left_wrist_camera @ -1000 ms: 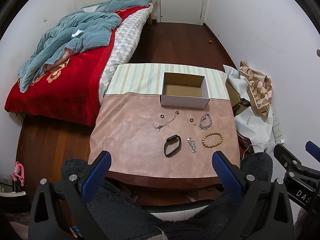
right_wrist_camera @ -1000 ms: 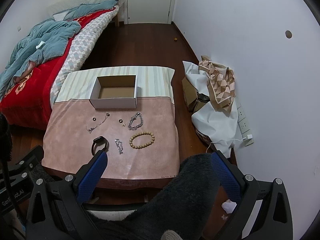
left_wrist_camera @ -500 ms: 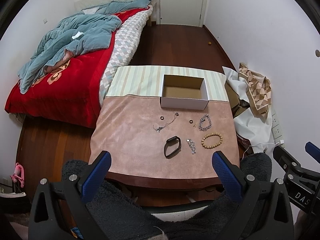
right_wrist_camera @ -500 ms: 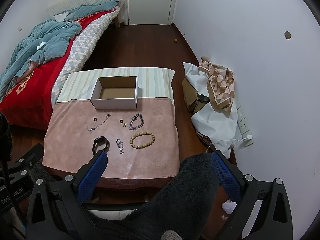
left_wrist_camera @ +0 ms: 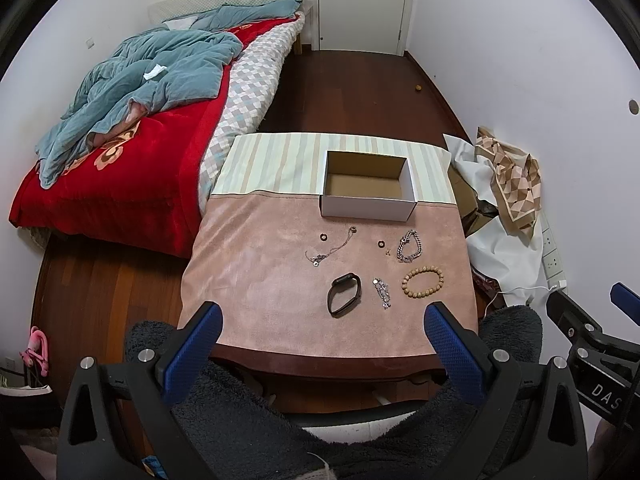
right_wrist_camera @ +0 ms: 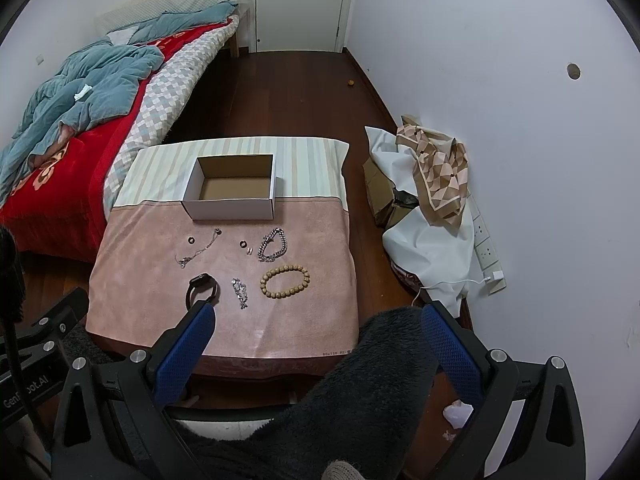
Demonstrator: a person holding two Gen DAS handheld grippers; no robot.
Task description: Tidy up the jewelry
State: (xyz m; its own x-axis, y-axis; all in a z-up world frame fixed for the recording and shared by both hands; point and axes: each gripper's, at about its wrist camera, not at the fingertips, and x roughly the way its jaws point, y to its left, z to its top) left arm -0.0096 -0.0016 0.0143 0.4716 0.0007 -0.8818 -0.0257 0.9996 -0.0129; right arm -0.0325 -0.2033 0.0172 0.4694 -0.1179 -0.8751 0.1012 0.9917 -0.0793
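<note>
An open white cardboard box (left_wrist_camera: pixel 368 184) (right_wrist_camera: pixel 231 190) stands empty at the back of a pink-covered table (left_wrist_camera: pixel 248 280) (right_wrist_camera: pixel 136 304). In front of it lie a wooden bead bracelet (left_wrist_camera: pixel 422 281) (right_wrist_camera: pixel 285 281), a black band (left_wrist_camera: pixel 344 294) (right_wrist_camera: pixel 201 288), a chunky silver chain (left_wrist_camera: pixel 409 245) (right_wrist_camera: pixel 273 245), a thin necklace (left_wrist_camera: pixel 331 246) (right_wrist_camera: pixel 199 247), a small silver piece (left_wrist_camera: pixel 381 293) (right_wrist_camera: pixel 240 293) and two dark rings (left_wrist_camera: pixel 322 237) (left_wrist_camera: pixel 381 244). My left gripper (left_wrist_camera: pixel 322 338) and right gripper (right_wrist_camera: pixel 316 340) both hover open, short of the table's near edge, holding nothing.
A bed with a red blanket and teal quilt (left_wrist_camera: pixel 132 92) borders the table on the left. A white sheet with a patterned scarf (right_wrist_camera: pixel 436 176) and a power strip (right_wrist_camera: pixel 486 248) lie by the right wall. Dark fuzzy fabric (right_wrist_camera: pixel 360 392) sits under the grippers. Bare wood floor runs to the door.
Both views have drifted slightly; the table and jewelry appear a little farther off and higher. Nothing on the table has moved, and both grippers stay open.
</note>
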